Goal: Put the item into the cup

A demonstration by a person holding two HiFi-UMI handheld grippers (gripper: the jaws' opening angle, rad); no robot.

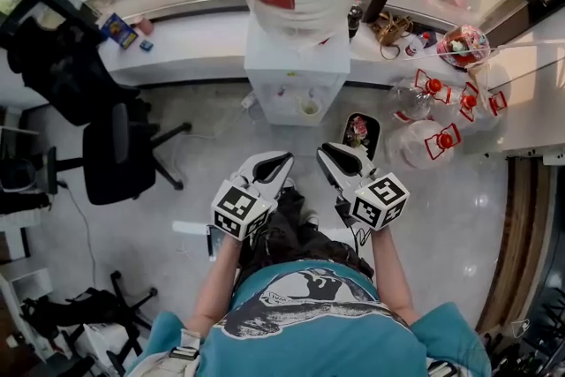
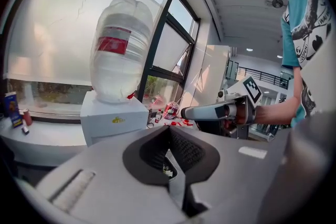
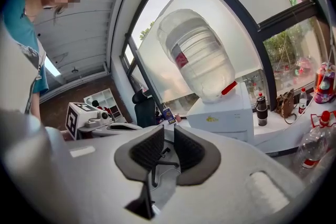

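Fingers [image 2: 188, 152] of the left gripper [image 2: 169, 132] meet at the tips with nothing between them. The right gripper [image 3: 167, 139] shows a narrow gap between its fingers [image 3: 143, 150], which are also empty. Both grippers hang side by side, near each other but apart, ahead of the person and pointing toward the water dispenser [image 1: 296, 75].

Neither gripper holds an item, and it cannot be told which object in view is the item. A small round vessel that may be the cup [image 1: 308, 108] sits in the dispenser's recess.

The step in hand looks like the approach. To do it well, the right fingers would likely need to spread wider before meeting anything. One gripper should lead while the other holds back, since the recess looks narrow.

Open floor lies straight ahead. An office chair [image 1: 119, 150] stands off to the left. A dark container [image 1: 371, 135] and a cluster of red-capped bottles [image 1: 422, 146] crowd the right. The white surface [image 1: 190, 49] under the window runs behind the dispenser, its edge facing the person.
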